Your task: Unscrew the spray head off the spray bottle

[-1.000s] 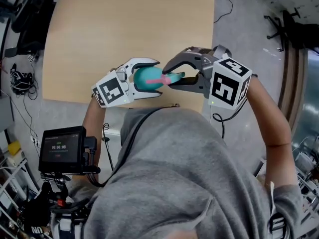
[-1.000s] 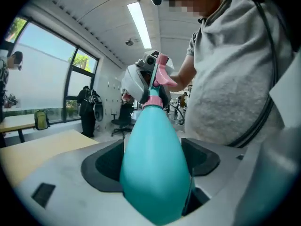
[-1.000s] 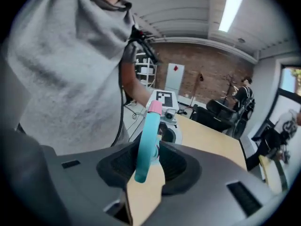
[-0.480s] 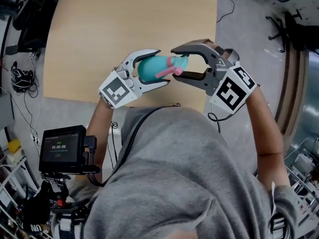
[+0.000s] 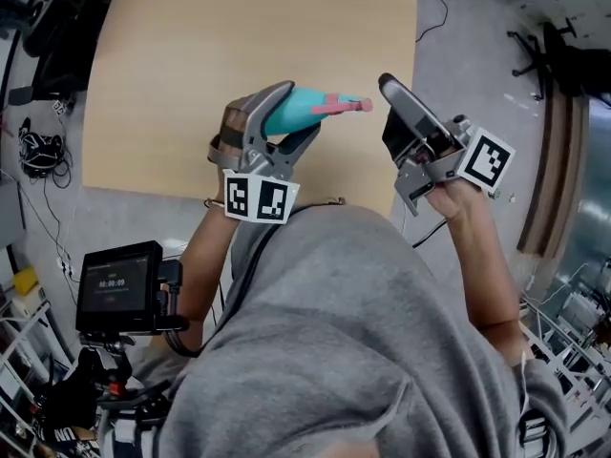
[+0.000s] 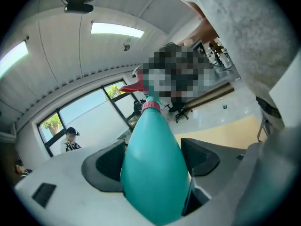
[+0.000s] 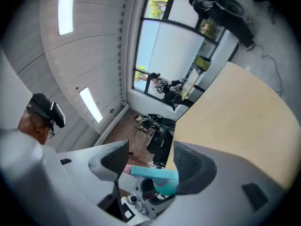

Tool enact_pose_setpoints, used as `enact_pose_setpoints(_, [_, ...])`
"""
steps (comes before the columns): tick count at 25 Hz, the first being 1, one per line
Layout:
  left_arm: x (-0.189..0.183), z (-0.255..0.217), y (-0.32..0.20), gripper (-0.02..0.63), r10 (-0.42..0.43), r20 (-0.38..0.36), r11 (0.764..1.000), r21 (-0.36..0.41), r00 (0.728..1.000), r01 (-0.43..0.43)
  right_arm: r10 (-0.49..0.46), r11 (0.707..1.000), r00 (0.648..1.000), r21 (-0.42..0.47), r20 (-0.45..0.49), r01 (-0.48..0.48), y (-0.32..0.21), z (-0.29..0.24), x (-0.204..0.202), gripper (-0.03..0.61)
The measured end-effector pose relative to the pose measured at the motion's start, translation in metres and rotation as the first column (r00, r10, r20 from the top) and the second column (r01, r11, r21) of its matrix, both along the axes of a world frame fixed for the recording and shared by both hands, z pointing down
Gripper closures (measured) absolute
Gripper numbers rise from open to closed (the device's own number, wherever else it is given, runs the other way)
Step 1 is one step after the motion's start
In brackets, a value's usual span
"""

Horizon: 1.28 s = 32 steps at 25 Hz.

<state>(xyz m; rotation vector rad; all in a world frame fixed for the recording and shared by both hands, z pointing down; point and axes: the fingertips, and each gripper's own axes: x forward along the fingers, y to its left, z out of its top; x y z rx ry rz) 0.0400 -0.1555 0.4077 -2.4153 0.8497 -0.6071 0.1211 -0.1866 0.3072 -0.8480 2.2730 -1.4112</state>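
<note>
Count: one spray bottle, one spray head, two grippers, one table.
Spray bottle: teal, held up off the table and seen over its near right part in the head view. It lies roughly level with its neck to the right.
Spray head: pink, seated on the bottle's neck with the nozzle to the right (its pink collar shows at the neck in the left gripper view).
Left gripper: its fingers pinch the bottle's wide body, one on each side.
Right gripper: right of the spray head and apart from it. Its fingers are spread and have just been opening. The spray head shows in line with the gap, beyond the fingertips, and neither finger touches it.
Table: pale wood top with a straight near edge.
Floor: grey, on the table's right and left.
Room: black cables on the floor at left, one black chair base at far right, one small screen at near left.
Room, from the grippers: large windows, two ceiling lights, one person by the glass.
Wearer: grey hooded top fills the near part of the head view.
</note>
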Motion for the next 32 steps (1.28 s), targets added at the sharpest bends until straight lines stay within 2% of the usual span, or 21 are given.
enact_pose_setpoints(3, [-0.005,-0.001,-0.003,0.238,-0.058,0.061,0.995,0.088,0.996,0.053,0.059,0.989,0.997,-0.138,0.047,-0.052,0.0,0.018,0.011,0.299])
enact_pose_setpoints(6, [-0.007,-0.006,-0.001,0.238,-0.078,0.146,0.974,0.223,0.986,0.043,-0.017,0.978,0.997,-0.204,0.079,0.033,0.012,0.022,-0.004,0.299])
enact_pose_setpoints(8, [-0.009,-0.01,0.001,0.238,-0.082,0.176,0.96,0.279,0.981,0.03,-0.091,0.969,0.994,-0.222,0.069,0.104,0.019,0.026,-0.021,0.299])
enact_pose_setpoints(12, [-0.017,-0.011,-0.002,0.238,-0.104,0.195,0.951,0.308,0.975,0.04,-0.166,0.951,0.985,-0.257,0.049,0.173,0.019,0.035,-0.032,0.299])
enact_pose_setpoints(15, [-0.02,-0.013,-0.004,0.238,-0.128,0.194,0.944,0.324,0.972,0.06,-0.172,0.948,0.985,-0.272,0.006,0.167,0.016,0.041,-0.027,0.301])
enact_pose_setpoints(18, [-0.018,-0.019,-0.004,0.238,-0.128,0.183,0.938,0.341,0.975,0.059,-0.177,0.935,0.979,-0.292,0.1,0.199,0.019,0.035,-0.031,0.301])
enact_pose_setpoints(20, [-0.012,-0.021,0.0,0.238,-0.093,0.166,0.941,0.335,0.982,0.032,-0.204,0.925,0.966,-0.291,0.161,0.244,0.024,0.03,-0.041,0.301])
enact_pose_setpoints(22, [-0.006,-0.021,0.003,0.238,-0.05,0.135,0.953,0.303,0.99,0.007,-0.27,0.918,0.954,-0.263,0.13,0.296,0.03,0.031,-0.052,0.32])
enact_pose_setpoints(23, [-0.005,-0.02,0.003,0.238,-0.034,0.112,0.963,0.271,0.993,0.002,-0.31,0.915,0.947,-0.243,0.084,0.321,0.034,0.033,-0.056,0.405])
enact_pose_setpoints(24, [-0.004,-0.018,0.002,0.241,-0.02,0.089,0.973,0.232,0.996,-0.002,-0.349,0.911,0.936,-0.222,0.034,0.348,0.038,0.035,-0.06,0.451])
enact_pose_setpoints(27, [-0.003,-0.006,0.005,0.242,0.049,0.029,0.995,0.09,0.998,-0.052,-0.437,0.896,0.886,-0.157,-0.153,0.415,0.048,0.04,-0.068,0.451])
enact_pose_setpoints(29, [0.001,0.003,0.011,0.242,0.107,-0.043,0.994,-0.023,0.993,-0.108,-0.465,0.885,0.834,-0.119,-0.298,0.451,0.052,0.047,-0.067,0.451])
enact_pose_setpoints(32, [0.009,0.012,0.02,0.242,0.176,-0.173,0.963,-0.175,0.969,-0.206,-0.495,0.84,0.73,-0.046,-0.471,0.541,0.055,0.047,-0.073,0.451])
